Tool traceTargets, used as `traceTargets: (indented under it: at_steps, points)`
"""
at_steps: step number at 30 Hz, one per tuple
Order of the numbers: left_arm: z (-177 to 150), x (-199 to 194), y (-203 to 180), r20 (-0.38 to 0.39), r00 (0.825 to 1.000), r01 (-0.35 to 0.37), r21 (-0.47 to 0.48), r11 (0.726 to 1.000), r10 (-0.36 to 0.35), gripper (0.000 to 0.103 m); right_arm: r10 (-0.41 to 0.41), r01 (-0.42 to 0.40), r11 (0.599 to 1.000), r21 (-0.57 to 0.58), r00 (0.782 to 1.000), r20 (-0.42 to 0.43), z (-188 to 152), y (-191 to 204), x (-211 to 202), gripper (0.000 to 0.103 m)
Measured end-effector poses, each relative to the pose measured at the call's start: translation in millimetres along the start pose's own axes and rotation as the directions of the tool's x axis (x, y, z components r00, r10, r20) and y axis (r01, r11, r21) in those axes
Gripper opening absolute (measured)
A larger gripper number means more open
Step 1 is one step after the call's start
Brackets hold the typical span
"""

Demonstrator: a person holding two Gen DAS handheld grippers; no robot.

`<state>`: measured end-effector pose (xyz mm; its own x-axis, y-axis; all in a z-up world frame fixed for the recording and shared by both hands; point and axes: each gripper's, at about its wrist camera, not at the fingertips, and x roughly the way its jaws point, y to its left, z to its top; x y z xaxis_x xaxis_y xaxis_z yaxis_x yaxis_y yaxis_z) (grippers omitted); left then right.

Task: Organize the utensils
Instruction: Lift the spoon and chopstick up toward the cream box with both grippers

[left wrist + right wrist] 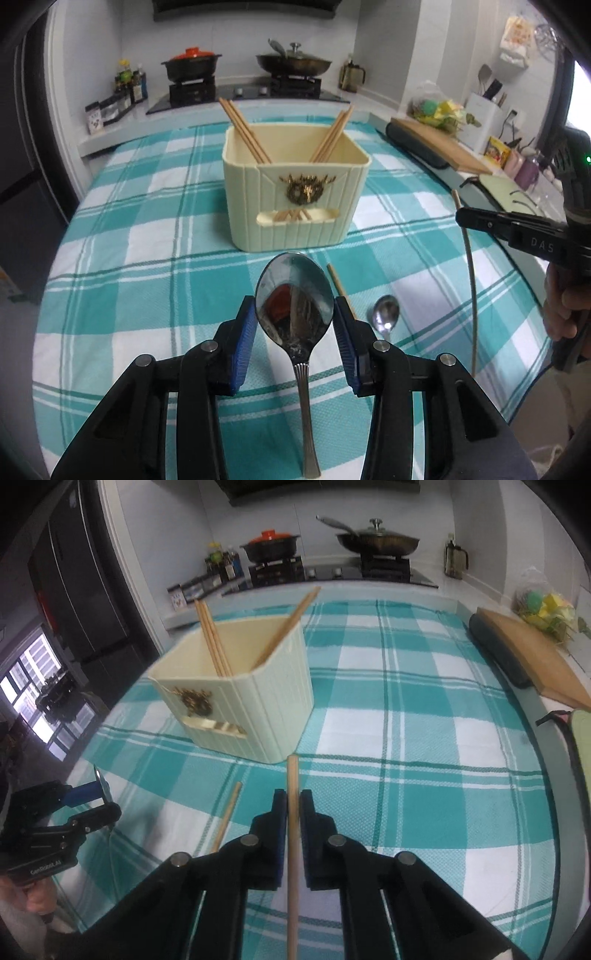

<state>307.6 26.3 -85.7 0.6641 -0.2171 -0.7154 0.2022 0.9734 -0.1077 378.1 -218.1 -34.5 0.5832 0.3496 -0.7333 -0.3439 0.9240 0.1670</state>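
A large metal spoon (295, 295) is clamped between the blue pads (245, 347) of the left gripper (294, 314), bowl pointing forward, handle running back under the gripper; it is held above the checked teal-and-white cloth (147, 229) covering the table. The jaws are closed only as far as the spoon bowl allows. A wooden chopstick (293, 812) is pinched in the right gripper (293, 805), jaws nearly closed on it, tip aimed at the cream utensil holder (258, 701). The holder is seen toward the middle of the table, with two bundles of chopsticks (243, 129) leaned against its left and right inner walls. A small spoon (386, 314) and a loose chopstick (338, 284) are left lying on the cloth at the near edge, between holder and grippers. A stove with pots (192, 64) is visible behind the far edge.
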Motion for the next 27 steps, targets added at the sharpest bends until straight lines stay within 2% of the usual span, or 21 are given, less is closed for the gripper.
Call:
traceTargets:
  at_steps: [6, 13, 16, 20, 27]
  points:
    - [2.2, -51.8, -4.3, 0.116, 0.993, 0.036, -0.022, 0.999, -0.033, 0.042, 0.003, 0.006, 0.999, -0.042, 0.981, 0.196, -12.1, 22.4, -83.4, 0.007]
    - [16.0, -81.3, -1.6, 0.196, 0.979, 0.068, -0.046, 0.997, -0.057, 0.042, -0.037, 0.068, 0.995, -0.072, 0.927, 0.373, -14.1, 42.2, -128.6, 0.007]
    - [24.9, -87.6, 2.9, 0.201, 0.977, 0.086, -0.057, 0.995, -0.073, 0.042, -0.04, 0.072, 0.995, -0.063, 0.911, 0.41, -6.1, 43.9, -136.7, 0.007]
    - [42.7, -95.0, 11.5, 0.202, 0.974, 0.119, -0.074, 0.99, -0.101, 0.042, -0.031, 0.064, 0.996, -0.061, 0.901, 0.433, 12.2, 44.8, -142.9, 0.007]
    - [101.2, -117.7, 27.1, 0.261, 0.958, 0.142, -0.085, 0.986, -0.116, 0.042, -0.013, 0.055, 0.996, -0.076, 0.882, 0.471, 64.9, 47.5, -146.0, 0.007]
